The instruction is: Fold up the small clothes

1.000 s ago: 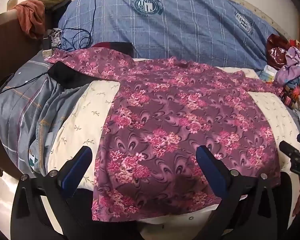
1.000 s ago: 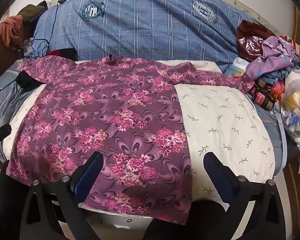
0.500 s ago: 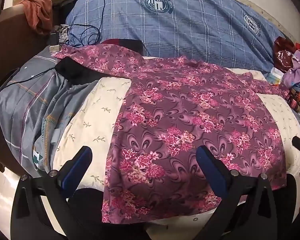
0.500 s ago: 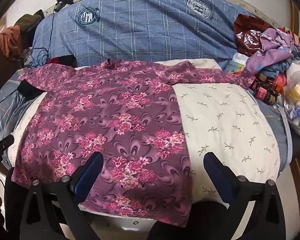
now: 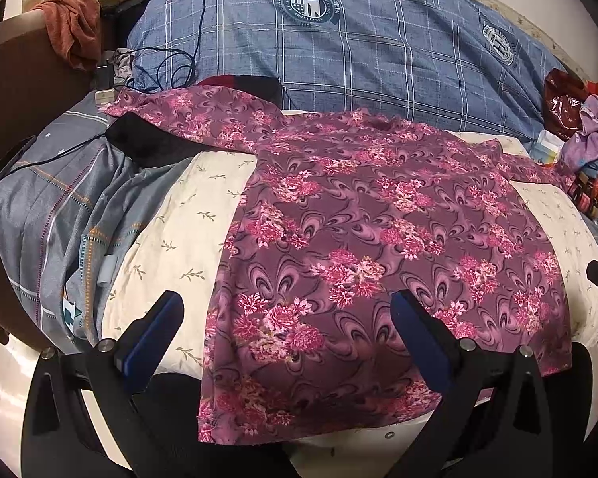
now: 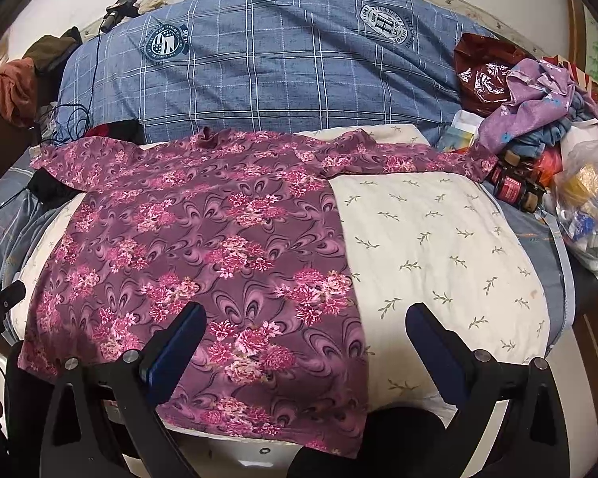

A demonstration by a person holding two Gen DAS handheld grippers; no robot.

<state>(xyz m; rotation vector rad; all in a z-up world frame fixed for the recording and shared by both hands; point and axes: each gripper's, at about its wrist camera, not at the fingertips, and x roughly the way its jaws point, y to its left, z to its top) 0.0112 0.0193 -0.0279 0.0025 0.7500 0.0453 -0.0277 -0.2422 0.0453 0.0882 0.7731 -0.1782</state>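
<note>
**Desk:** What does the garment look like, and where does it lie?

**Photographer:** A purple floral top [image 5: 378, 247] lies spread flat, unfolded, on a cream leaf-print sheet [image 6: 438, 247] across the bed. Its neckline points to the far side, touching the blue plaid duvet [image 5: 358, 40]. One sleeve reaches far left over a black cloth [image 5: 147, 143] and a grey striped blanket [image 5: 59, 207]; the other stretches far right toward a pile of purple clothes [image 6: 538, 95] and small jars [image 6: 514, 187]. The near hem hangs over the bed's near edge.

**Desk:** And the grippers?

**Photographer:** Both are spread wide and hold nothing. The left gripper [image 5: 287, 318] hovers above the near hem, straddling the top's left edge. The right gripper [image 6: 305, 328] hovers above the near hem too, its left finger over the fabric, its right finger over bare sheet.

**Desk:** Any change from a second ago?

**Photographer:** The top has not shifted on the sheet. The left view has swung left: more grey blanket and cream sheet now show, and the clutter on the right has slid toward the frame's edge. The right view has drifted slightly, showing more sheet at its right. Both grippers remain spread as before.
</note>
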